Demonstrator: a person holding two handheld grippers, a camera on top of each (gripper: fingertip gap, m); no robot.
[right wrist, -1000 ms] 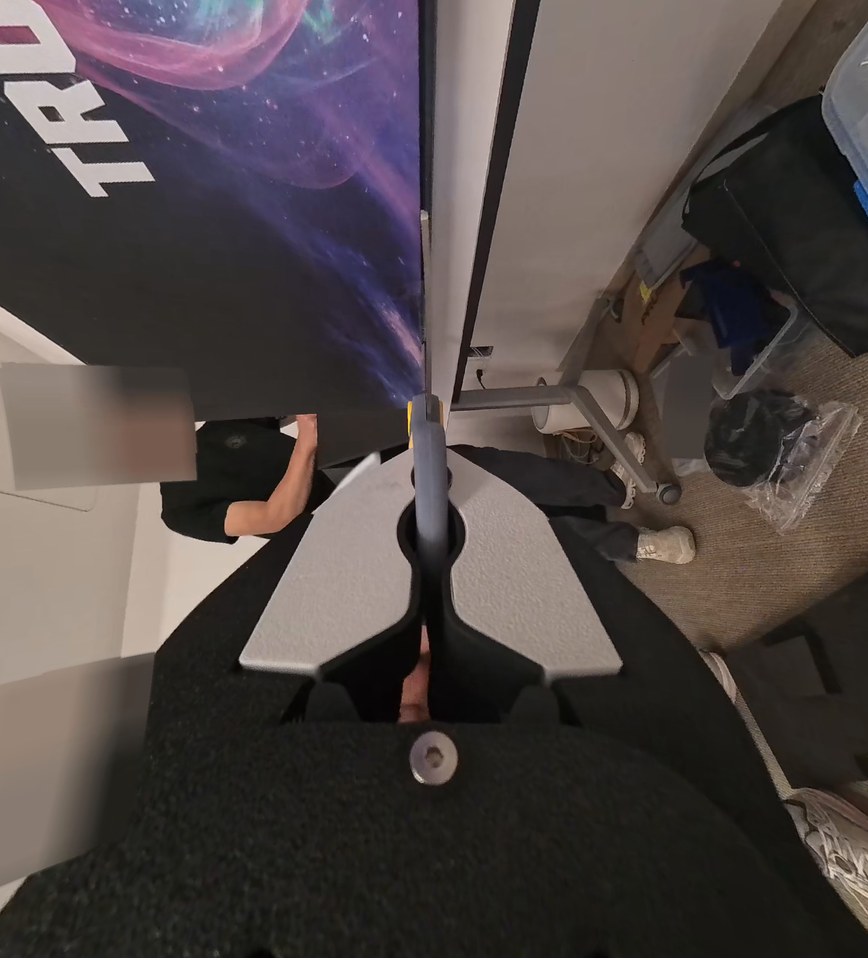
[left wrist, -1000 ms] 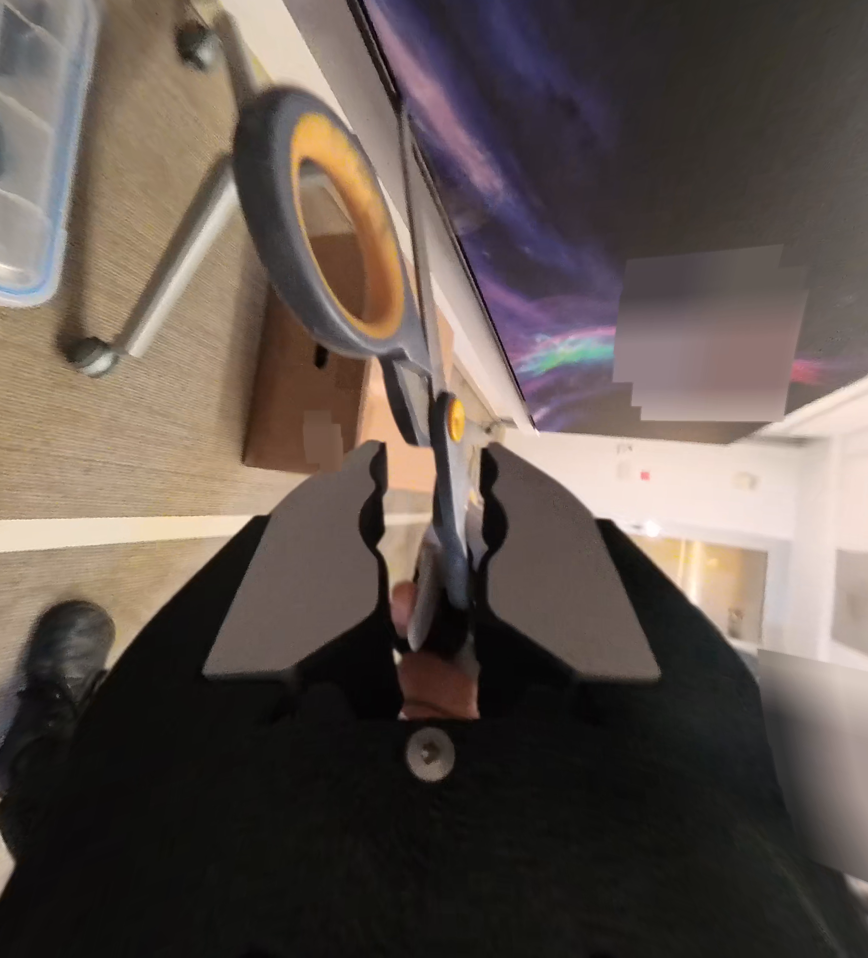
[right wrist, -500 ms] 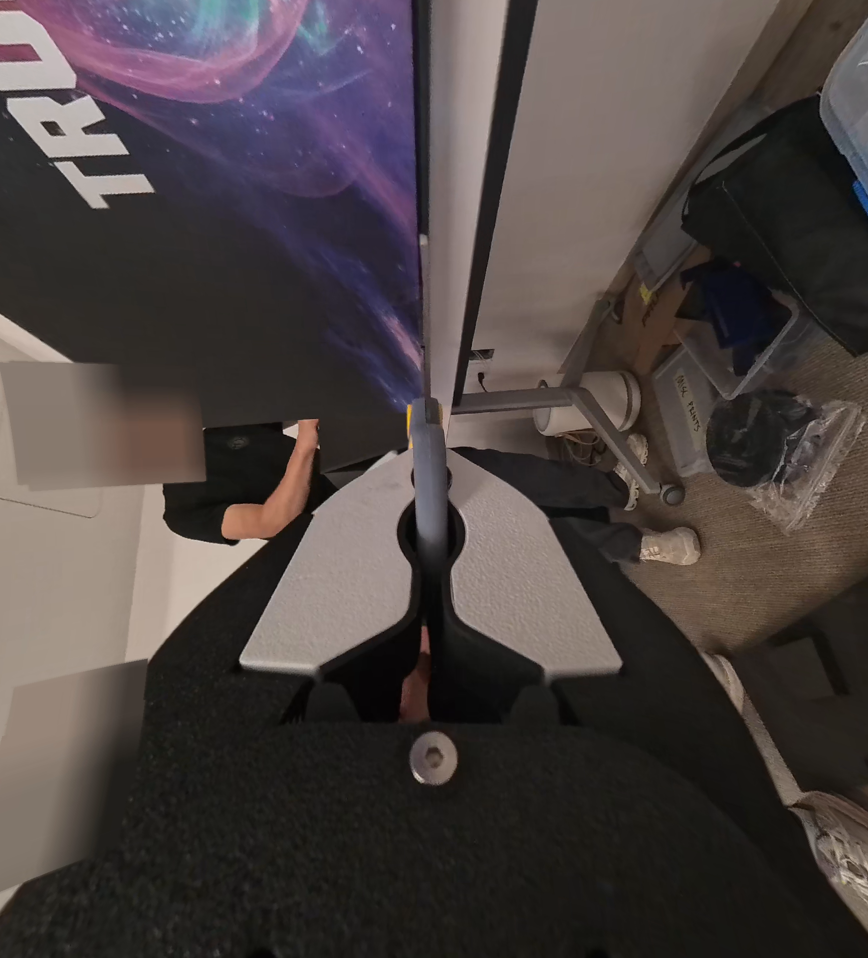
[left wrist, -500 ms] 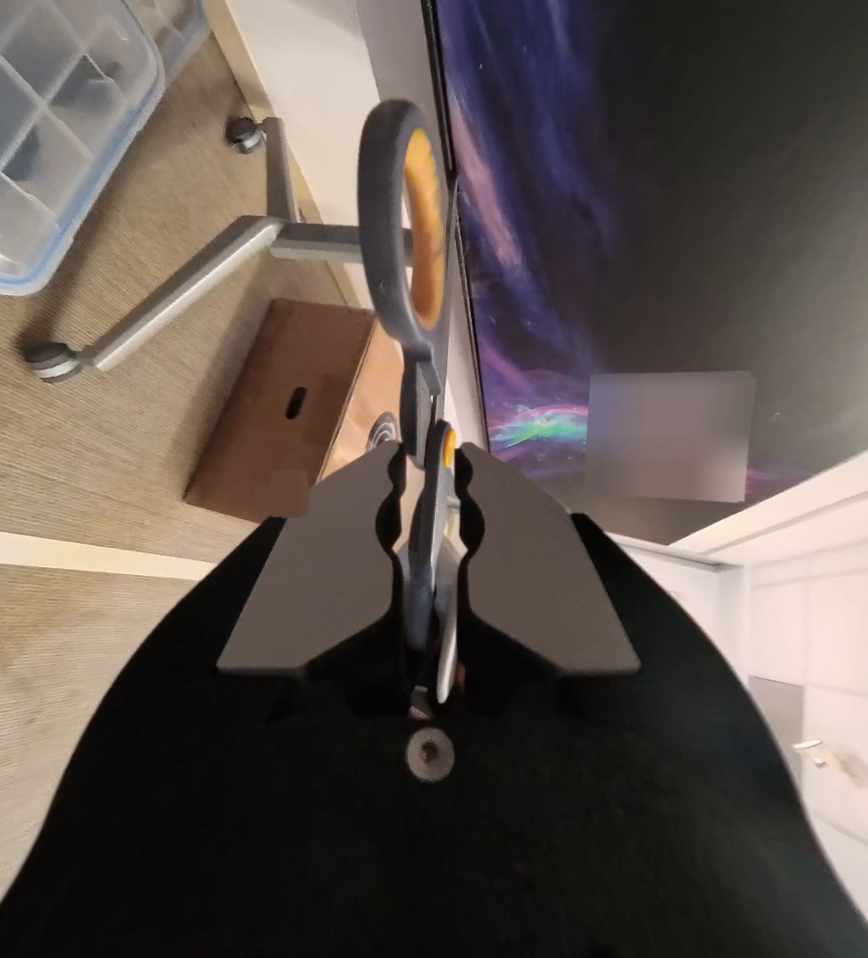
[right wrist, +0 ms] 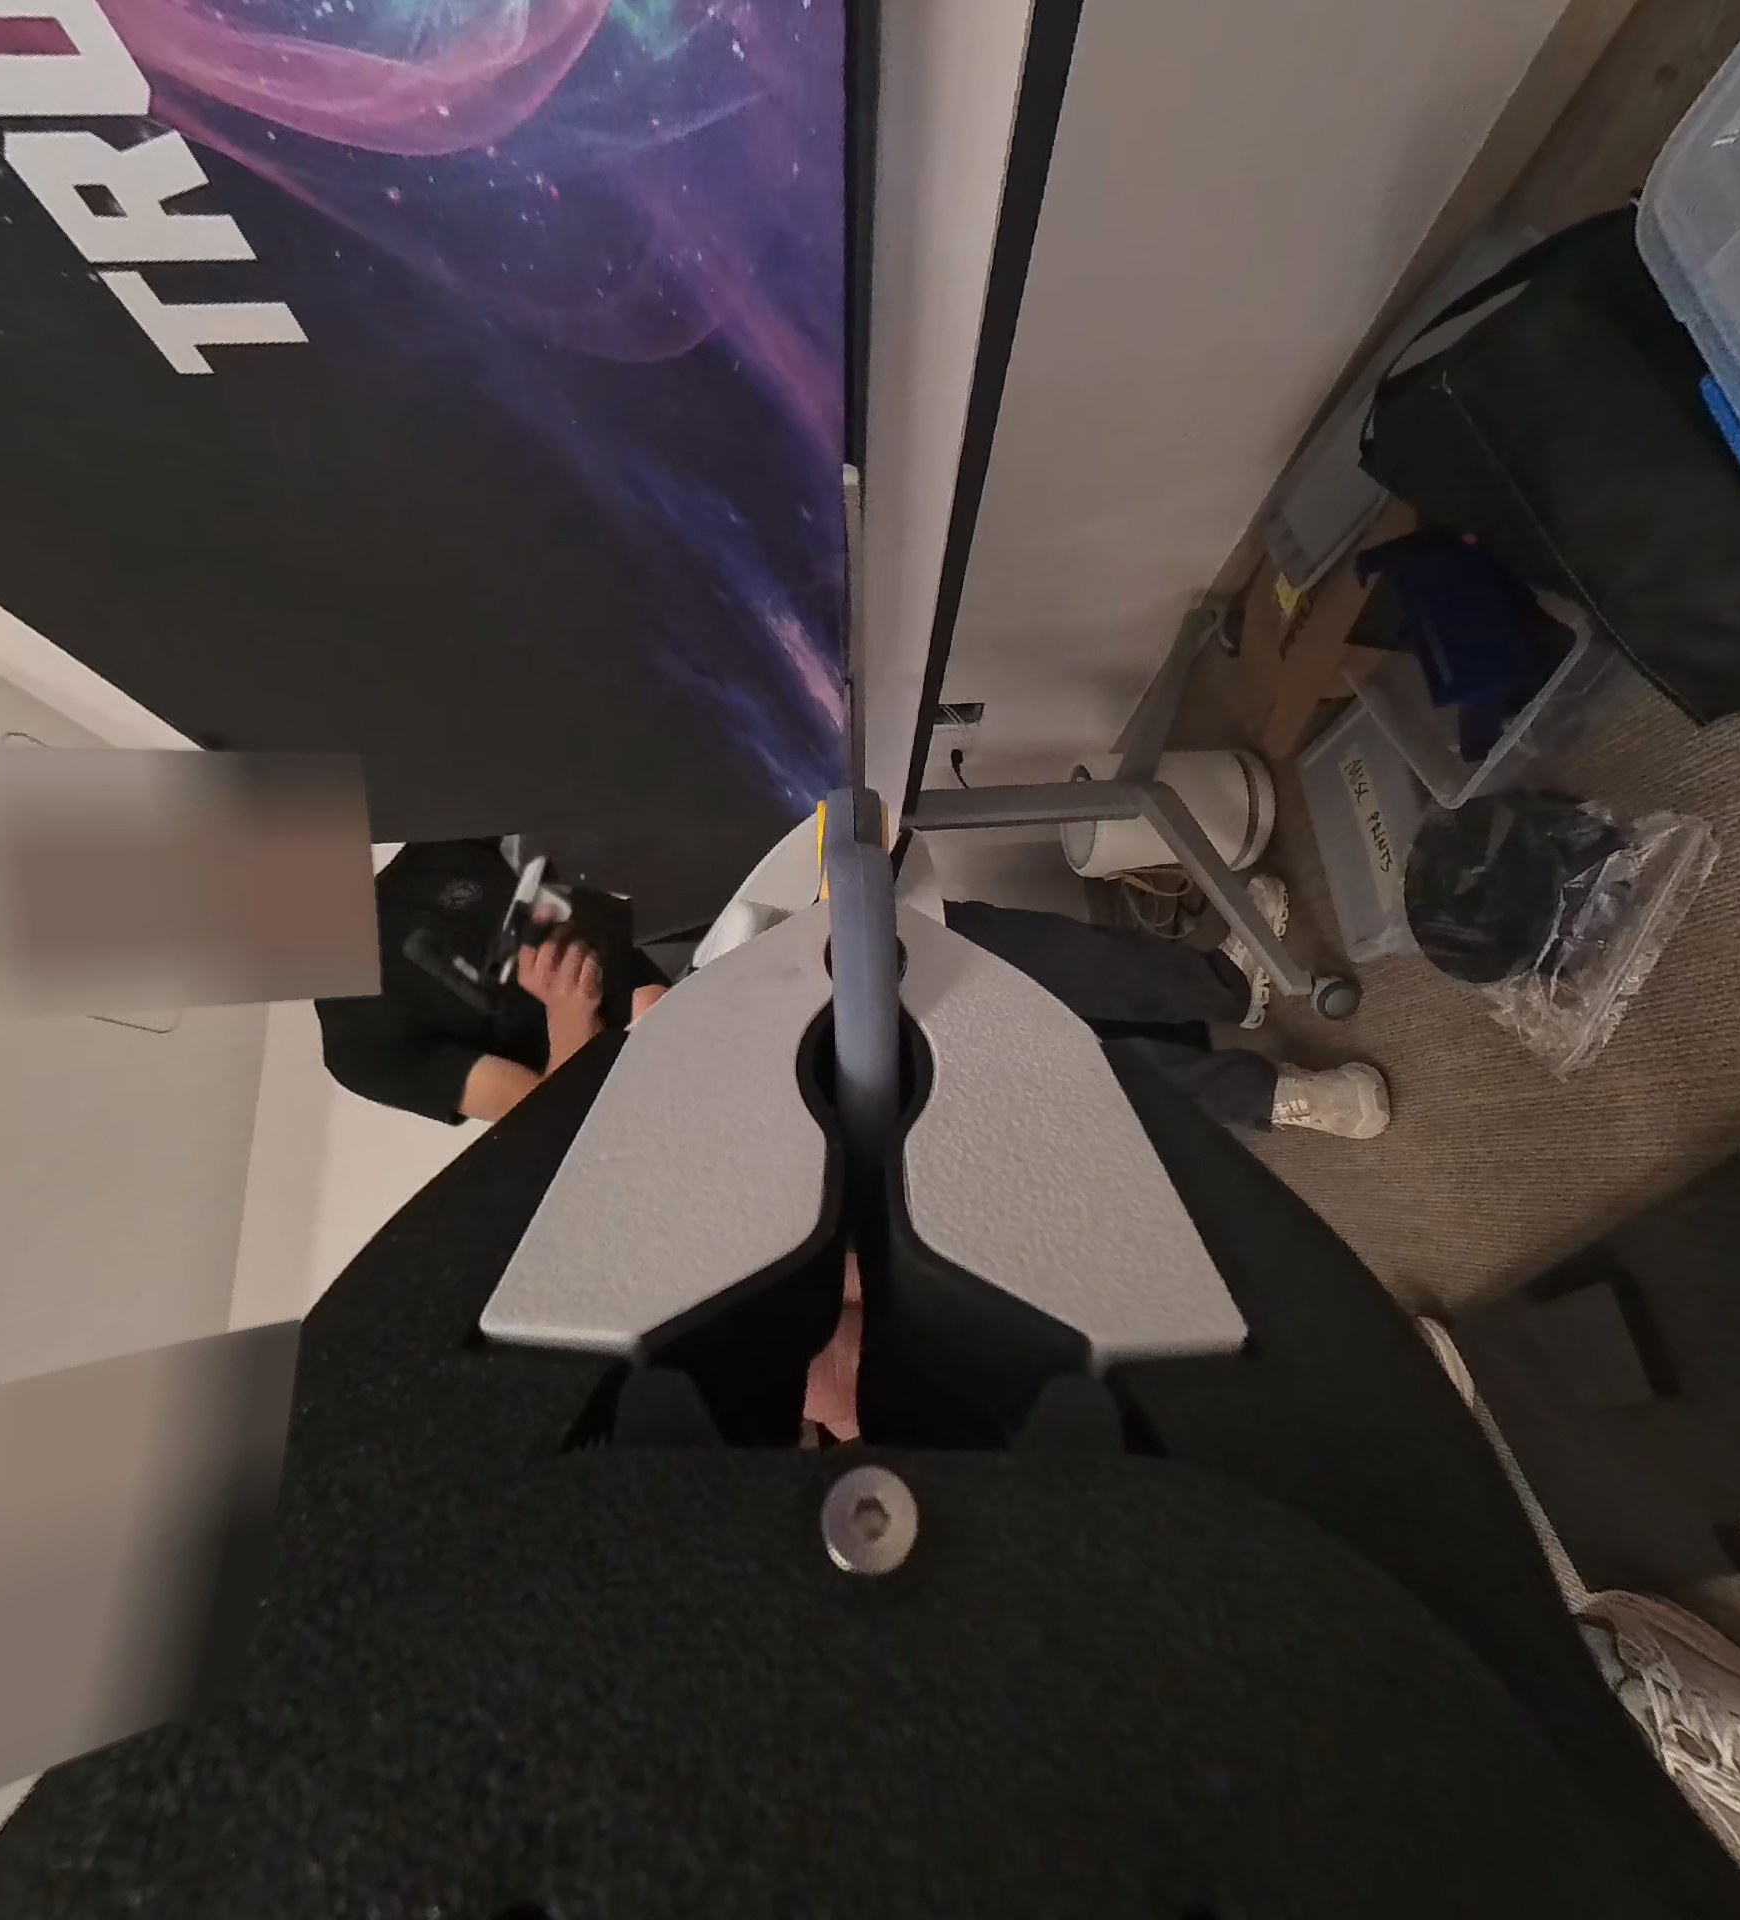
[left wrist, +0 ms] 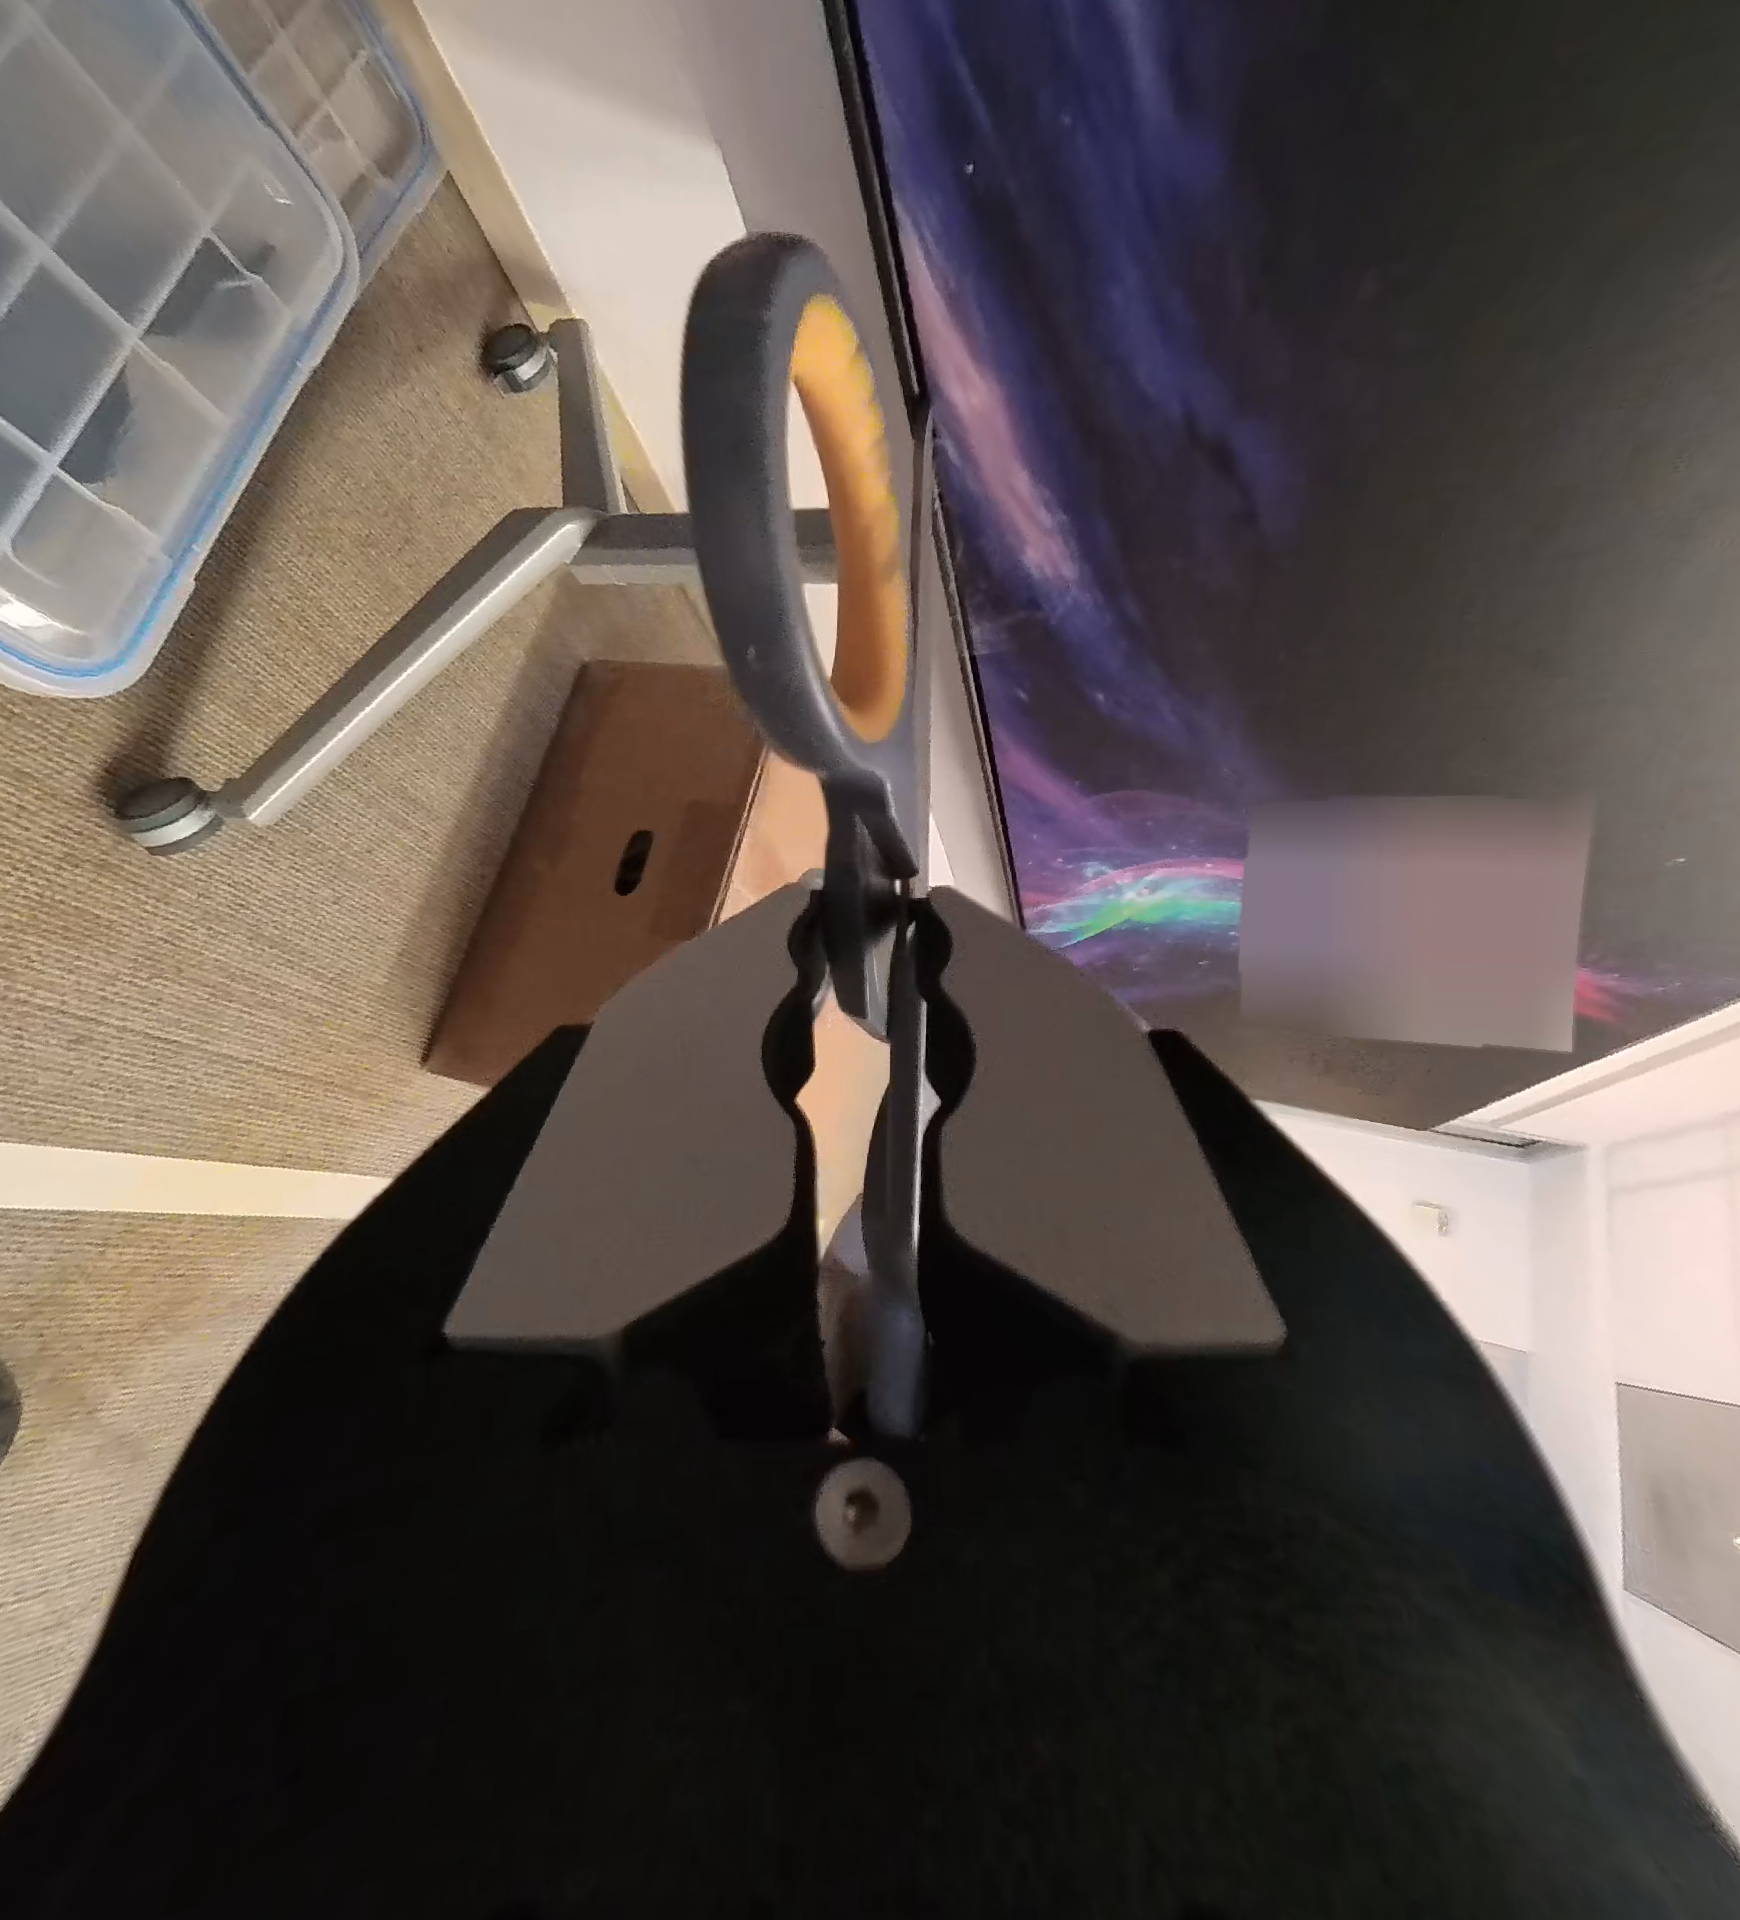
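Observation:
My left gripper [left wrist: 866,904] is shut on a pair of scissors [left wrist: 741,499]. Their grey handle loop with an orange lining sticks out forward past the fingertips, and the rest runs back between the fingers. My right gripper [right wrist: 861,935] is shut on a grey scissor handle [right wrist: 858,997] with orange trim, seen edge-on. A thin metal blade [right wrist: 851,623] points forward from it. I cannot tell whether both grippers hold the same pair. Neither gripper shows in the other's view.
A dark, purple-swirled poster panel [left wrist: 1365,416] fills the background. On the carpet are clear plastic bins [left wrist: 66,364], a grey wheeled stand leg [left wrist: 409,665] and a cardboard box [left wrist: 617,831]. In the right wrist view there is a person in black [right wrist: 450,966], a black bag [right wrist: 1572,447] and small bins [right wrist: 1468,665]. Across from one pair of fingers to the other is roughly 6 centimetres.
The left fingers have closed in on the scissors, whose handle loop turned from broad-side to nearly edge-on as the left view swung. The right gripper's hold is unchanged; the person behind moved a hand.

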